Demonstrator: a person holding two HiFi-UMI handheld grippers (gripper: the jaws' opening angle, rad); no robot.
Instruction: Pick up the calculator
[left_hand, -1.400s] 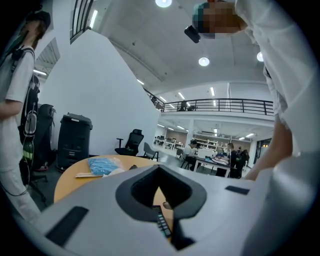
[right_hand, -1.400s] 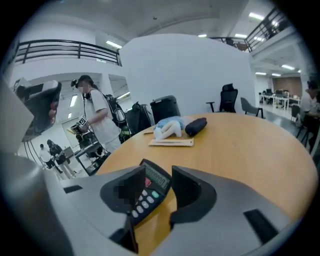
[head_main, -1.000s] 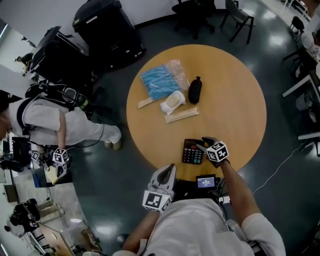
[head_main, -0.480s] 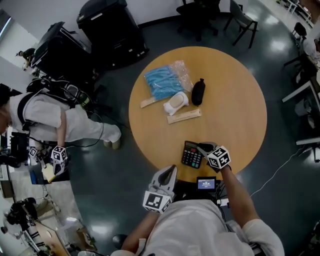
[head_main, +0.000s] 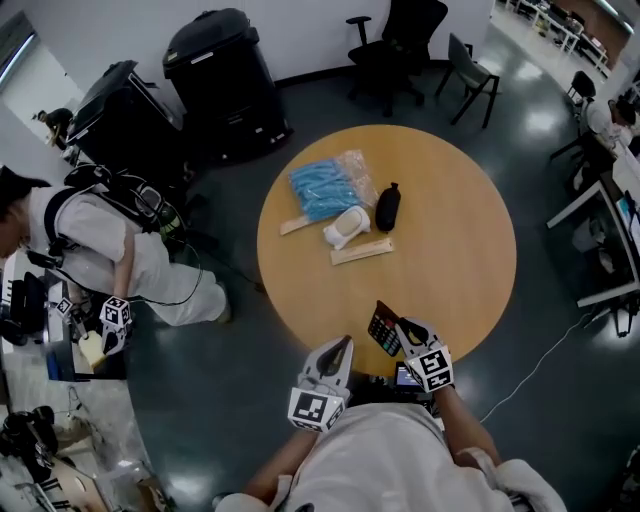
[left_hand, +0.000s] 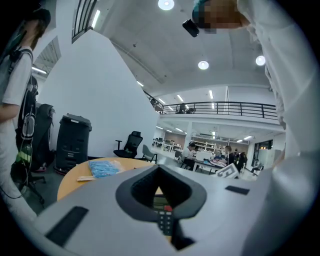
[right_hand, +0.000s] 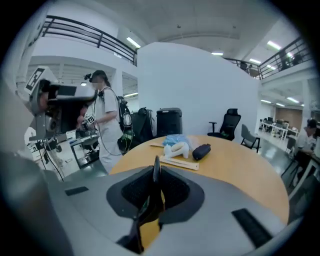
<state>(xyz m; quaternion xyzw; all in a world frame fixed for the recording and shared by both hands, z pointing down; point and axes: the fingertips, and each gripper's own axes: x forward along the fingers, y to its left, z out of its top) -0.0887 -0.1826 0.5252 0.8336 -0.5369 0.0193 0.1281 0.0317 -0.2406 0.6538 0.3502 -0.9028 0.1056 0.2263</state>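
Observation:
The dark calculator (head_main: 383, 326) is off the round wooden table (head_main: 455, 250), tilted up on edge over the table's near rim. My right gripper (head_main: 400, 331) holds it, jaws still closing on it; in the right gripper view the calculator (right_hand: 149, 212) stands edge-on, pinched between the pads of the right gripper (right_hand: 155, 186). My left gripper (head_main: 338, 346) hangs just left of it, below the table edge, jaws together and empty. In the left gripper view the calculator (left_hand: 164, 218) shows through the gap in front of the left gripper (left_hand: 160, 194).
Further back on the table lie a blue packet (head_main: 320, 186), a white object (head_main: 344, 225), a black pouch (head_main: 387, 207) and a flat wooden strip (head_main: 361, 251). A person (head_main: 95, 250) bends at the left. Black bins (head_main: 215, 70) and chairs (head_main: 400, 45) stand behind.
The right gripper shut on the calculator and lifted it off the table toward me, tipping it on edge. The left gripper stayed about where it was.

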